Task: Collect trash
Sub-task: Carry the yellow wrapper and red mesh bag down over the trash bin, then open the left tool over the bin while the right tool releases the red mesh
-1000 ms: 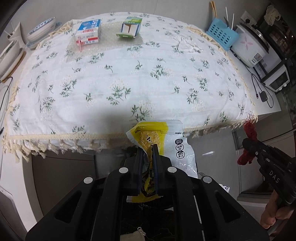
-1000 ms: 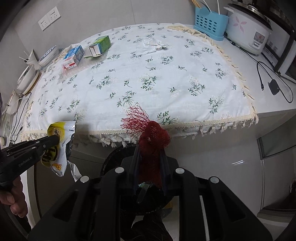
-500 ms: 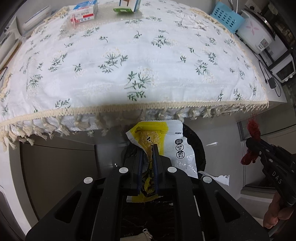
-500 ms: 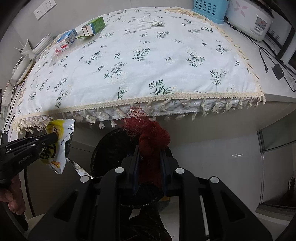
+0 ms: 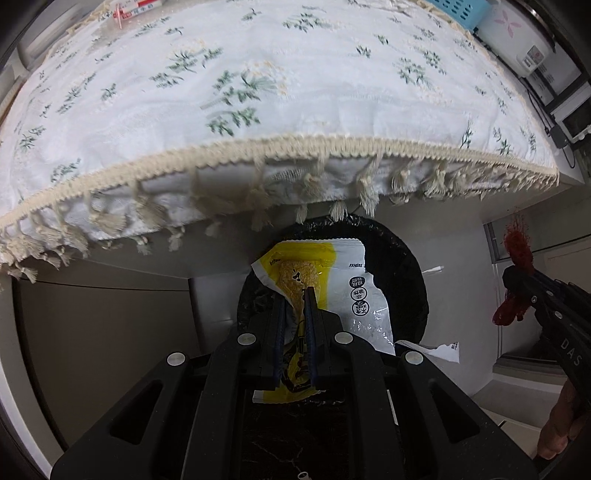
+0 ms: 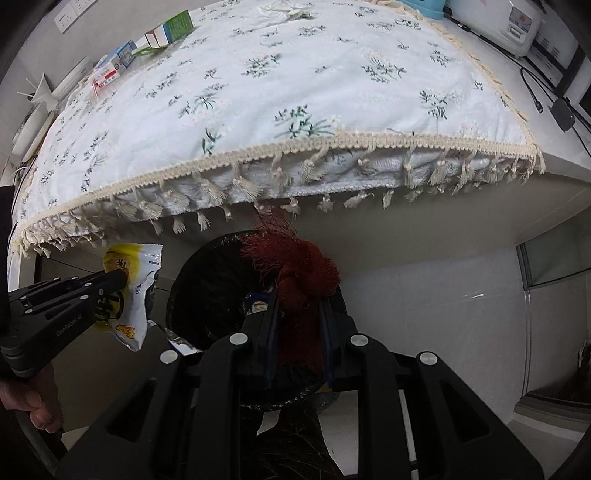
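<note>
**Both grippers loaded, held over the bin**

Landmark: black-lined trash bin [image 5: 402, 266], standing on the floor just below the fringed front edge of the floral tablecloth [image 5: 258, 92].

Left gripper [image 5: 295, 295] pointing steeply down, fingers pressed nearly together, pinching a yellow-and-white snack wrapper [image 5: 343, 291]. Wrapper upright between the pads, top edge above the fingertips, torn right side hanging loose. Directly over the bin mouth in the left wrist view; in the right wrist view seen at the bin's left rim [image 6: 136, 291].

Right gripper [image 6: 297, 295] also pointing steeply down, fingers closed on a bunched red mesh net [image 6: 306, 277]. Net knotted into a ball at the fingertips, frayed strands fanning up and left toward the cloth fringe. Over the right half of the bin opening [image 6: 207, 288] in the right wrist view; in the left wrist view well to the right of the bin, red clump [image 5: 517, 251] sticking out past the fingertips.

Inside the bin: some packaging with a blue edge [image 6: 258, 306], just left of the right gripper's fingers; contents otherwise too dark to tell.

Far from the bin, at the back of the tablecloth: green carton [image 6: 173, 27] lying open-ended, blue-and-red carton [image 6: 114, 64] beside it. Rice cooker [image 5: 517, 40] and blue basket [image 5: 461, 7] on the counter, back right of the bin.

Bare hand [image 6: 37, 402] gripping the left gripper's handle, lower left of the bin.
</note>
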A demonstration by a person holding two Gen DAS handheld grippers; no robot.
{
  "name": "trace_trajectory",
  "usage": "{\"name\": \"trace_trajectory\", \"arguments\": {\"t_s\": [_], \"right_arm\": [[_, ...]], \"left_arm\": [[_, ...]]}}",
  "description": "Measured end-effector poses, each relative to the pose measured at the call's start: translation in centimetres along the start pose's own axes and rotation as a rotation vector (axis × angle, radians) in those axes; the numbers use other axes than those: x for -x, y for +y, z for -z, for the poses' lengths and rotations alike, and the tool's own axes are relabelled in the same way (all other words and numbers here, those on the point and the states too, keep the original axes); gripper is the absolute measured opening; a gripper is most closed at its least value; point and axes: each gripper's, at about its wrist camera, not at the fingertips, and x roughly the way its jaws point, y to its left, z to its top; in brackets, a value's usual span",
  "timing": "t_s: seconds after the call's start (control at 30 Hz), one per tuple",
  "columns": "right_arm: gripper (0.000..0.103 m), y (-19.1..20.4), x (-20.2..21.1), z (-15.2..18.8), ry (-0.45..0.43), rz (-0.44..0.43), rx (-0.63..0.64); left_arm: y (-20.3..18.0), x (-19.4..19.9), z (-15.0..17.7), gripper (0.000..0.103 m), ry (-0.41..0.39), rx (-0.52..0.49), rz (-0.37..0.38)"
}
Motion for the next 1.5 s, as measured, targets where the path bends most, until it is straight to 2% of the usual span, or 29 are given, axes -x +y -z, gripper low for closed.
{"name": "trace_trajectory", "arguments": {"t_s": [0.43, 0.73, 0.77, 0.83, 0.9, 0.97, 1.1, 1.13, 1.23, 1.37, 1.5], "right_arm": [[0.018, -2.0, -1.3, 1.4, 0.054, 0.013, -0.043], [0.018, -3.5, -1.4, 2.9, 0.061, 0.024, -0.053], [0.018, -3.5, -1.4, 3.1, 0.060, 0.024, -0.053], [0.018, -3.5, -1.1, 3.2, 0.056, 0.022, -0.053], [0.018, -3.3, -1.1, 3.2, 0.058, 0.020, -0.052], [0.018, -3.0, -1.1, 3.3, 0.061, 0.019, -0.050], [0.018, -2.3, -1.7, 3.2, 0.069, 0.017, -0.049], [0.018, -2.2, -1.8, 3.2, 0.070, 0.015, -0.048], [0.018, -1.8, -2.0, 2.9, 0.068, 0.008, -0.042], [0.018, -0.5, -2.2, 2.4, 0.065, -0.001, -0.025], [0.018, 0.9, -2.7, 2.2, 0.064, -0.018, -0.003]], "left_arm": [[-2.9, -5.1, 0.2, 0.009, 0.059, -0.075, -0.023], [-5.1, -7.0, 0.8, 0.011, 0.062, -0.112, 0.001], [-5.2, -7.1, 0.8, 0.016, 0.056, -0.117, 0.005], [-5.1, -6.9, 0.8, 0.018, 0.044, -0.111, 0.019], [-5.1, -6.6, 0.8, 0.030, 0.035, -0.109, 0.023], [-4.9, -5.9, 0.9, 0.045, 0.013, -0.108, 0.025], [-4.6, -5.2, 1.0, 0.055, -0.004, -0.114, 0.021], [-4.4, -4.8, 1.0, 0.064, -0.008, -0.105, 0.020], [-3.4, -3.9, 0.8, 0.071, -0.029, -0.083, 0.019], [-1.9, -2.0, 0.6, 0.085, -0.064, -0.046, 0.006], [-0.3, -0.2, 0.8, 0.094, -0.090, 0.017, 0.010]]}}
